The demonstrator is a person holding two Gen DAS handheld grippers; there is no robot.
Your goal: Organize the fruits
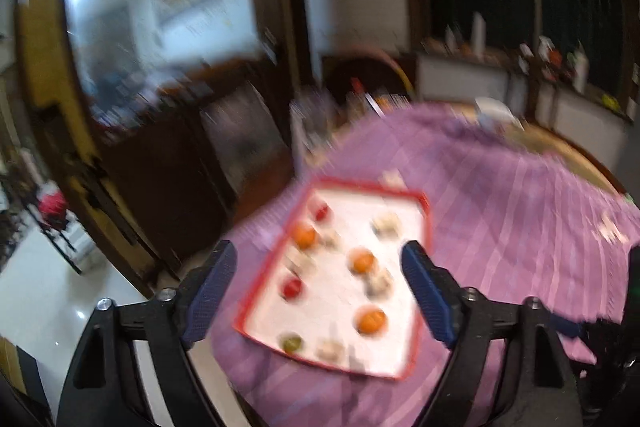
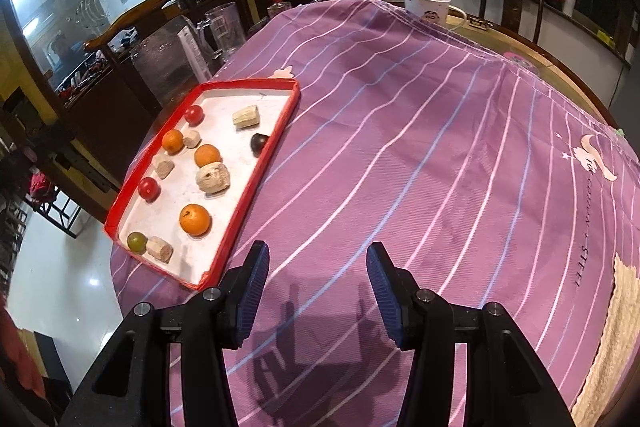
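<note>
— Three oranges [image 2: 195, 219], two red fruits [image 2: 149, 188], a green one [image 2: 136, 241] and a dark one [image 2: 259, 143] share a red-rimmed tray [image 2: 256, 171] with pale cut chunks [image 2: 212, 177], near the left edge of a worktop under a purple striped cloth [image 2: 420, 147]. Which step is this?

— Hard to judge. Both grippers hover empty, and fruit mixed among chunks fits a sort at either end.

— And the fingers?

— The left gripper [image 1: 320, 291] is spread wide above the tray's near end, holding nothing. The right gripper [image 2: 316, 291] is parted over bare cloth, also holding nothing.

— The tray's lie?

— Its long axis runs away from the cameras, far end toward the chairs. Any pick calls for closing on one round fruit without nudging its neighbours.
</note>
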